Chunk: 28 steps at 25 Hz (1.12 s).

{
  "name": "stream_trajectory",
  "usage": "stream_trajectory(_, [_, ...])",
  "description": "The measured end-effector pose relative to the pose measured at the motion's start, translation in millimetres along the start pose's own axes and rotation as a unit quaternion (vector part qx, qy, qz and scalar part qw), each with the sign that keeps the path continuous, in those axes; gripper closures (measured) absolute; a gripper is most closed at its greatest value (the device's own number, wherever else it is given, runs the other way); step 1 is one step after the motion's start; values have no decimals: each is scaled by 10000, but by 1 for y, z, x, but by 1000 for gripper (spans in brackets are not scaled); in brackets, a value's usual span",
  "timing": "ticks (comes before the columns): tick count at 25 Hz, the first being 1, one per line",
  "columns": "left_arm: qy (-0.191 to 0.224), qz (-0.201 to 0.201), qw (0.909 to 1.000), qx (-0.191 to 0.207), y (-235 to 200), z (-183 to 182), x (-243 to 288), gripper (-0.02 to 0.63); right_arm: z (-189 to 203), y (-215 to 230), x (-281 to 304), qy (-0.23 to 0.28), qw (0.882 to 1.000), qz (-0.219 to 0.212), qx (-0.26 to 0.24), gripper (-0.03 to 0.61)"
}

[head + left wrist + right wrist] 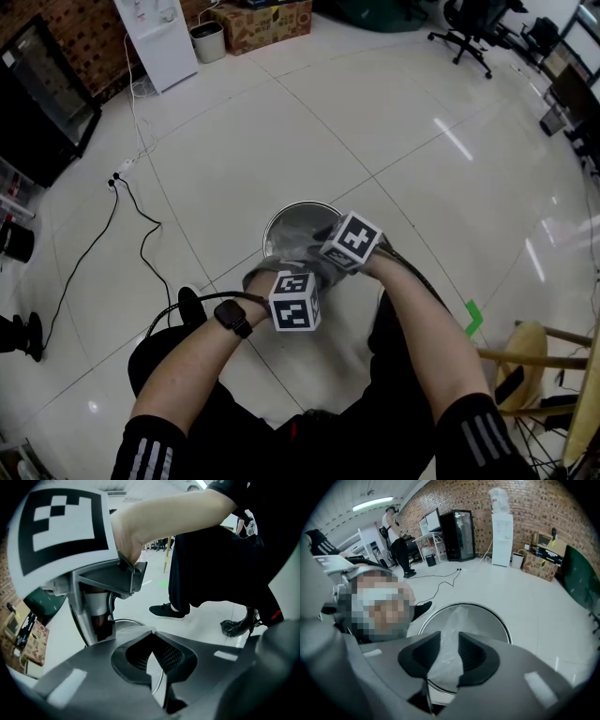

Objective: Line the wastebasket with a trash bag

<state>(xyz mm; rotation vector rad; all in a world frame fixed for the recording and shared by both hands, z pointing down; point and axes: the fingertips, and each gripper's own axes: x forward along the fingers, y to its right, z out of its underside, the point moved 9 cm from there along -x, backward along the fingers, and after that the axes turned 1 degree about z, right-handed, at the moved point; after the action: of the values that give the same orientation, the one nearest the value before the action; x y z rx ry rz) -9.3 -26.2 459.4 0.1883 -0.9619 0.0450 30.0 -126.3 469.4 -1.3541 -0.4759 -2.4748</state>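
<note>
Below, crinkly clear trash bag [453, 627] in wastebasket [490, 620]

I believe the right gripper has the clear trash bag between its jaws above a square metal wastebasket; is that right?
Not quite: the wastebasket is round, not square; the right gripper view shows its circular rim. The rest stands: the clear trash bag hangs between the parted jaws of the right gripper, above the wastebasket.
</note>
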Motion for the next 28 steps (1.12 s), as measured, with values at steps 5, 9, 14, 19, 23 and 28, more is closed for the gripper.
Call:
stream_trajectory(5, [21, -49, 10000, 47, 1, -4, -7, 620, 5, 9, -18, 102, 9999, 85, 43, 566])
stream_trajectory(9, [90, -90, 9999, -3, 1, -3, -11, 585, 11, 15, -39, 199, 9996, 189, 120, 566])
stream_trajectory(14, [123, -147, 9998, -21, -4, -1, -27, 495, 27, 21, -63, 291, 9988, 282, 278, 568])
stream_trajectory(19, [-263, -313, 9986, -337, -20, 20, -48, 471, 34, 29, -82, 540, 9970, 281, 481, 569])
stream_trajectory(23, [-769, -65, 9957, -518, -25, 44, -58, 471, 34, 31, -92, 476, 9972, 418, 404, 571])
stream_trajectory(28, [-1026, -1423, 9844, 140, -48, 51, -66, 471, 38, 30, -102, 475, 9976, 265, 420, 571])
